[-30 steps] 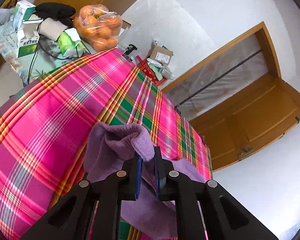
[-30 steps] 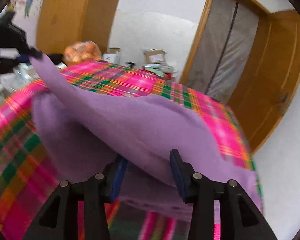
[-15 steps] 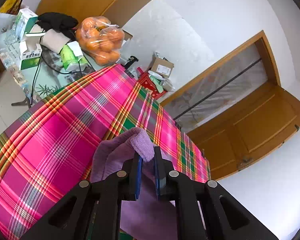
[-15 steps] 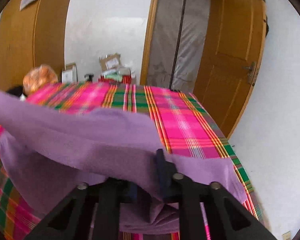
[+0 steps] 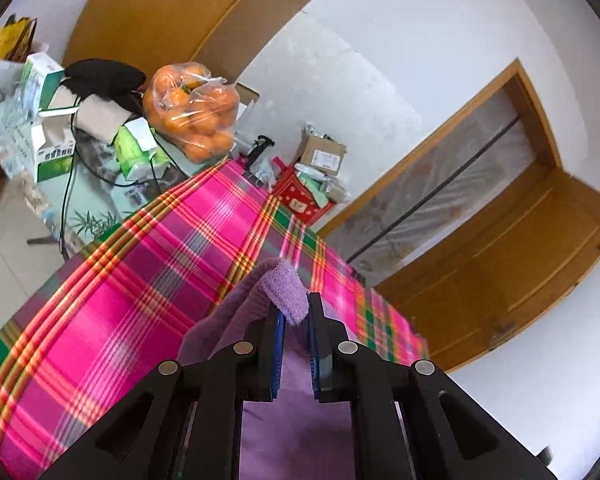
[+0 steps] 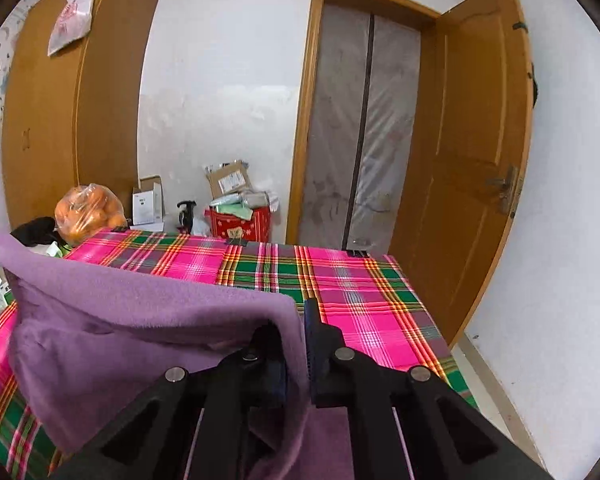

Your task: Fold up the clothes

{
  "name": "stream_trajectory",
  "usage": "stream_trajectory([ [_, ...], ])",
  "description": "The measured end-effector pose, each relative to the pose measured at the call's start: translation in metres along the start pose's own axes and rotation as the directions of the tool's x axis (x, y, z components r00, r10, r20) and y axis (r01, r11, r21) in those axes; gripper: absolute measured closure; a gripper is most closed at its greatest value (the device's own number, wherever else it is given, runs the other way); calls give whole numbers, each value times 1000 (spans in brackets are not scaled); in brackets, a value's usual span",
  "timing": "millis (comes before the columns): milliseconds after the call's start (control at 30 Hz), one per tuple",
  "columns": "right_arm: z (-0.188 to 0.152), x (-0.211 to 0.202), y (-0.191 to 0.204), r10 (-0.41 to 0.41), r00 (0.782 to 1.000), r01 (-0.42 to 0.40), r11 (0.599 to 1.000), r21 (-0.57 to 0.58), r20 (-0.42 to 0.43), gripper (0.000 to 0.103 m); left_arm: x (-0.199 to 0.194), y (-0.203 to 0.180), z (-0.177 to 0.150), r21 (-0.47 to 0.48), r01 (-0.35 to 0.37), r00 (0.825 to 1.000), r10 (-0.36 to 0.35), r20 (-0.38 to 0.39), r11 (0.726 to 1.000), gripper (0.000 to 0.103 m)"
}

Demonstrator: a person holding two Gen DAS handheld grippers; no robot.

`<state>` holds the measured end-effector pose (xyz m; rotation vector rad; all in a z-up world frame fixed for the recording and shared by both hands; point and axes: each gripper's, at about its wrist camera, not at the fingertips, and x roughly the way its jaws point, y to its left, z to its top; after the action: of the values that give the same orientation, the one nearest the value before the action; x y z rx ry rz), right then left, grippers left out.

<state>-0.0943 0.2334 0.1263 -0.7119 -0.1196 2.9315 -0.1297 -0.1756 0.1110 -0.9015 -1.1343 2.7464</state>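
A: Left wrist view first. A table under a pink, green and yellow plaid tablecloth (image 5: 140, 280) runs away from us, white wall behind, a wooden door (image 5: 520, 264) swung open on the right.

B: And a cluttered side table at the top left: a bag of oranges (image 5: 192, 116), green and white cartons (image 5: 52, 152), something black draped on top of them.

A: Now the garment. A purple fleece cloth (image 5: 284, 292) rises in a fuzzy tuft between the blue pads of the left gripper (image 5: 296, 320), which is clamped on that corner. The rest hangs down under the jaws, above the plaid.

B: Over to the right wrist view. Same plaid table (image 6: 340, 280), seen square on. Tall wooden wardrobe (image 6: 72, 100) at left, a doorway covered in plastic sheeting (image 6: 360, 132) in the middle, cardboard boxes and a red box (image 6: 240, 220) against the wall.

A: The right gripper (image 6: 300, 336) is pinched tight on the cloth's (image 6: 120, 320) other corner; the fabric folds over its left finger and hides it.

B: From there the top edge stretches taut to the far left, lifted clear of the table, the body sagging below in soft folds.
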Motion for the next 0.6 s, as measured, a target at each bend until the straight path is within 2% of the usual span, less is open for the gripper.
stream_trajectory([
  [200,8,54,-1,4,993,-4,1000,4,-117,96,47,0,4,34,-67,995,70,-77,997,92],
  [367,9,96,6,-37,980,33,999,-26,-197,96,80,4,6,44,-100,987,105,-122,994,91],
  [500,6,120,1,-30,956,43,998,36,-292,96,98,14,8,38,-113,972,119,-205,993,88],
  [533,4,125,-1,-24,948,45,997,59,-318,96,97,16,7,49,-117,971,124,-205,992,82],
  [600,1,134,-8,-2,928,49,992,116,-374,94,89,22,4,66,-123,970,134,-204,990,81],
])
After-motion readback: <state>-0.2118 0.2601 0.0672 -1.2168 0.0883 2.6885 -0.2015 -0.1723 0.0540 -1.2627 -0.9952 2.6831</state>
